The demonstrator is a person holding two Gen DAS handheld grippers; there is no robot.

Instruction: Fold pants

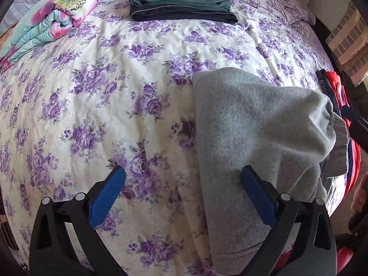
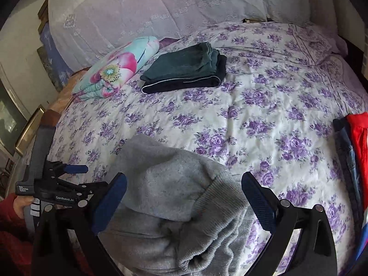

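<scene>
Both pairs of blue-padded fingers stand wide apart and hold nothing. The left gripper (image 1: pixel 182 197) hovers over the near edge of the bed, its right finger over the grey fleece pants (image 1: pixel 253 124) and its left finger over bare cover, which looks like lining up on the cloth's left border. The right gripper (image 2: pixel 184 202) straddles the ribbed waistband (image 2: pixel 220 209), probably to pinch it for the next fold.

The pants lie at the near edge of the bed with the purple-flowered cream cover (image 2: pixel 264 115), towards its right side, bunched in a soft heap with the waistband turned over; I judge the folding only partly done. At the far edge rest a neatly folded dark green garment (image 2: pixel 184 69) and a rolled floral quilt (image 2: pixel 115 69), likely set aside; red and navy clothes (image 2: pixel 354 142) lie at the right edge.
</scene>
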